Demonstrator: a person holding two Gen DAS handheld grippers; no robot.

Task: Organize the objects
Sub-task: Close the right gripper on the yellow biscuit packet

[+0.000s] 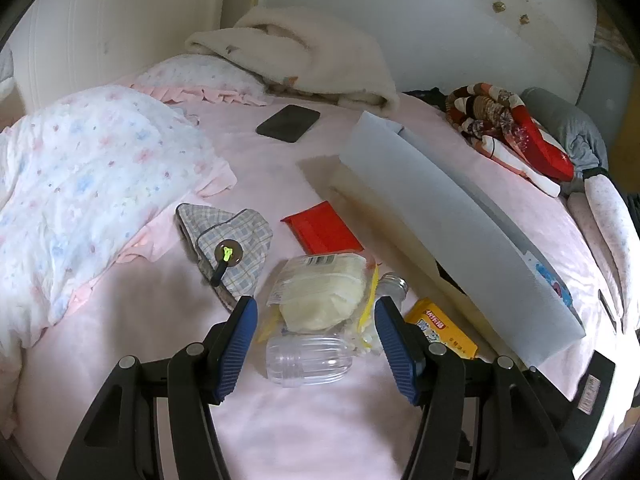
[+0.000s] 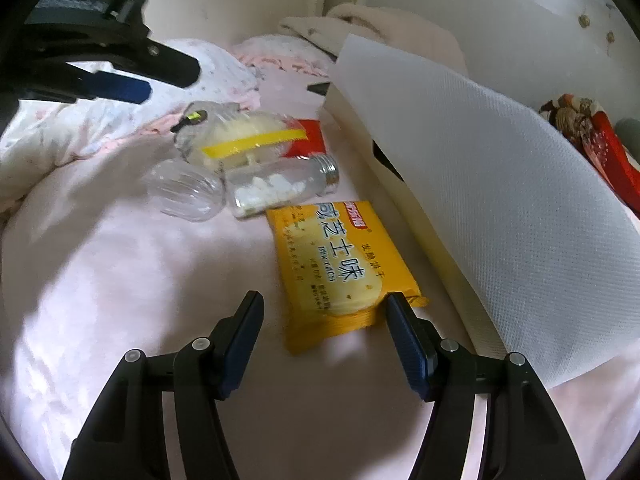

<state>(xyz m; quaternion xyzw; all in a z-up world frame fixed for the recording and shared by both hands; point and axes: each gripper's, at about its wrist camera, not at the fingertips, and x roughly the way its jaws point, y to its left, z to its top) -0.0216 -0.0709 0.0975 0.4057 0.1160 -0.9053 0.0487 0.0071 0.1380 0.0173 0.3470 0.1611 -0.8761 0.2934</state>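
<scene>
Both grippers gape wide over the pink bedsheet [image 1: 280, 168]: the left gripper [image 1: 316, 334] above a clear plastic cap [image 1: 310, 362], the right gripper [image 2: 322, 330] at a yellow biscuit packet [image 2: 340, 268].

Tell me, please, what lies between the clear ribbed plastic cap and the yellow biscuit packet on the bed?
In the right wrist view, a clear bottle holding white pieces lies on its side between the ribbed cap and the biscuit packet.
</scene>
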